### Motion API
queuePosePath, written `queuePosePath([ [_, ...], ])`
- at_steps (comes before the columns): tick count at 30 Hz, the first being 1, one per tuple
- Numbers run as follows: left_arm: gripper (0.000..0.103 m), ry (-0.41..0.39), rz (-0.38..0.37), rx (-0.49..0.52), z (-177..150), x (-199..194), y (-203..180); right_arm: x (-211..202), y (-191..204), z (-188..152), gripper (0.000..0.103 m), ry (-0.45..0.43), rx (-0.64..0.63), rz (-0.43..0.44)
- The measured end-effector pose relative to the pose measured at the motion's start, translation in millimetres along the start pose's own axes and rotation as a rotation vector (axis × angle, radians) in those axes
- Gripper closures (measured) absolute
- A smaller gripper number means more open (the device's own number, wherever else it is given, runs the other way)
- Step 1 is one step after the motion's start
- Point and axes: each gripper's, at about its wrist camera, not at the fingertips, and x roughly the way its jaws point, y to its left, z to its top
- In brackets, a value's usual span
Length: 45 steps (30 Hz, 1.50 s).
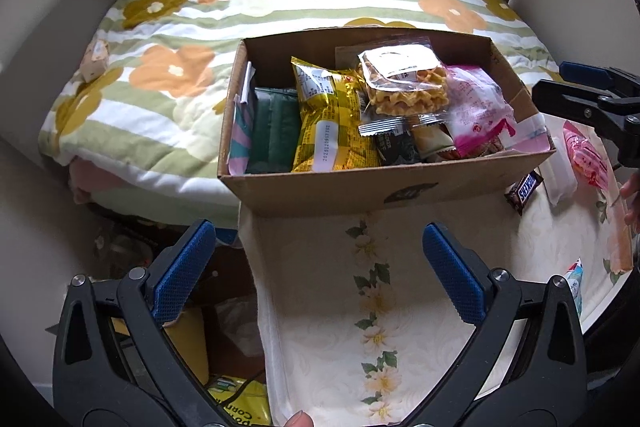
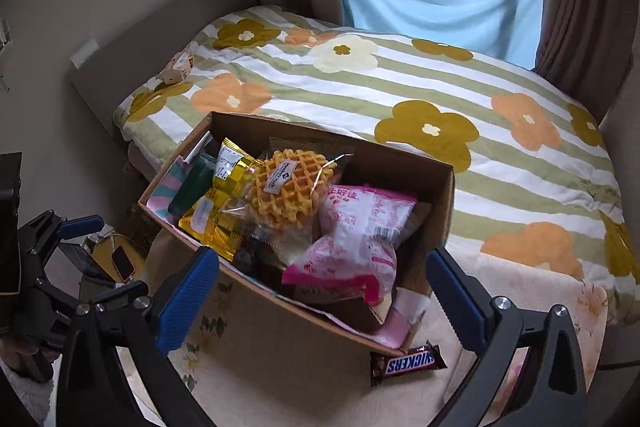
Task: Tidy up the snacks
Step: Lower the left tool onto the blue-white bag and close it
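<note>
The cardboard box (image 1: 384, 183) stands open on the counter (image 1: 320, 287), which wears a cream cloth printed with daisies, and it sits at the counter's far edge, against the bed (image 1: 160, 39) with its striped, flowered quilt. Inside the box, snacks are packed side by side: a green packet (image 1: 276, 131) near its left wall, a yellow foil bag (image 1: 328, 123) next to that, a clear bag of waffles (image 1: 400, 83) lying on top in the middle, small dark and pale wrapped bars (image 1: 404, 141) under the waffles toward the box's near wall, and a pink-and-white packet (image 1: 476, 107) at its right end. Just outside the box's near right corner a Snickers bar (image 2: 408, 363) lies on the cloth, touching or almost touching the cardboard. Farther right of the box lie a white wrapped piece (image 1: 560, 179) and a pink candy packet (image 1: 586, 155). The left hand-held gripper (image 1: 320, 267) hangs over the cloth in front of the box, its blue pads spread wide with nothing between them. The right hand-held gripper (image 2: 320, 287) hangs above the box's near right part, its jaws at their widest and gripping nothing; the pink-and-white packet shows between them but lies loose in the box.
</note>
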Motion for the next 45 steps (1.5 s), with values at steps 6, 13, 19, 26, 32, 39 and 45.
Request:
queuePosePath([
  [6,0.000,-0.030,0.065,-0.055,-28.0,-36.0,-1.3,-40.9,-6.6,-28.2,0.000,-0.045,-0.003,0.012],
  [13,0.000,-0.048,0.154,-0.135,-64.7,-78.8,-14.3,-93.6,-26.3,-59.8,0.000,-0.089,-0.017,0.040],
  [19,0.000,-0.064,0.165,-0.167,-92.4,-105.0,-58.1,-123.6,-53.7,-89.3,0.000,-0.100,-0.036,0.037],
  [26,0.000,-0.060,0.103,-0.130,-113.8,-109.1,-141.4,-144.0,-91.4,-122.3,0.000,-0.087,-0.047,0.022],
  [32,0.000,-0.035,0.041,-0.064,-126.5,-93.8,-205.7,-154.4,-126.5,-147.3,0.000,-0.069,-0.051,-0.002],
  [39,0.000,0.040,-0.032,-0.029,-133.7,-62.3,-254.0,-152.8,-166.4,-174.1,0.000,-0.030,-0.005,-0.029],
  [45,0.000,0.125,-0.121,0.025,-141.6,-27.3,-295.0,-135.2,-184.4,-191.1,0.000,0.014,0.043,-0.029],
])
